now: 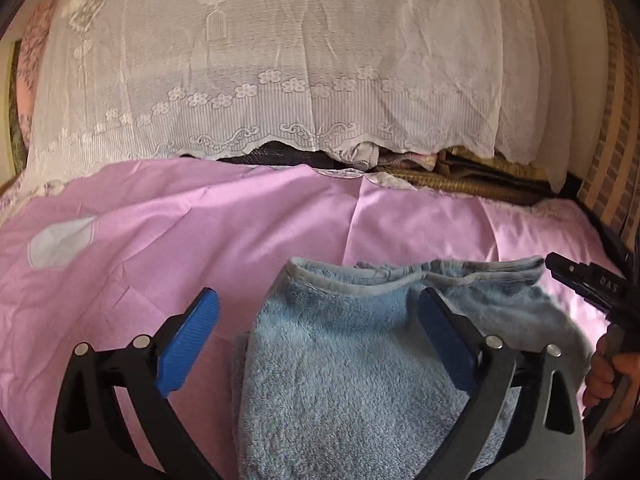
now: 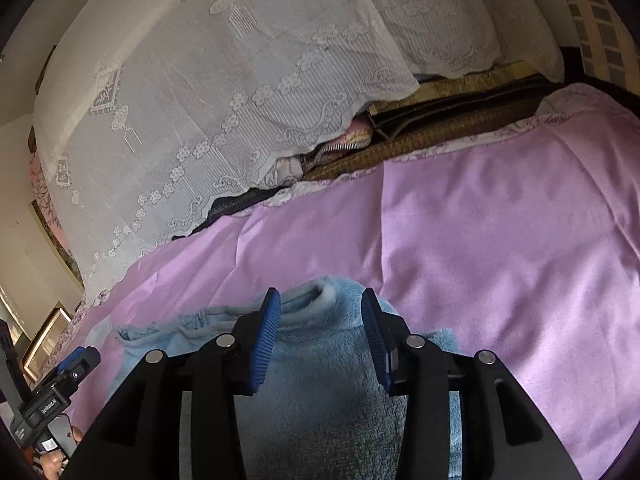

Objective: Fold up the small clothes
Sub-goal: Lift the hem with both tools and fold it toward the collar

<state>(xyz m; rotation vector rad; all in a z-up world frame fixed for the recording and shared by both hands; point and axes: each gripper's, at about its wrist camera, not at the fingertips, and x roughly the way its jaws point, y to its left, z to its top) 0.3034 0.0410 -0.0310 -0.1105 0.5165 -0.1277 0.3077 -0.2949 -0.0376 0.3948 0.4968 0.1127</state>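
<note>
Left wrist: blue fleece garment (image 1: pixel 344 368) near sheet (image 1: pixel 160 240) edge

**A:** So what's the room like?

**B:** Bed with a shiny pink sheet (image 1: pixel 200 216), creased down the middle. Behind it a heap under a white lace cloth (image 1: pixel 260 60) with flower trim. Dark folded fabrics and a woven mat (image 2: pixel 440 128) poke out under the lace.

**A:** Walls?

**B:** Plain cream wall (image 2: pixel 24 240) on the left, a framed picture (image 2: pixel 44 340) leaning low. Soft daylight.
</note>
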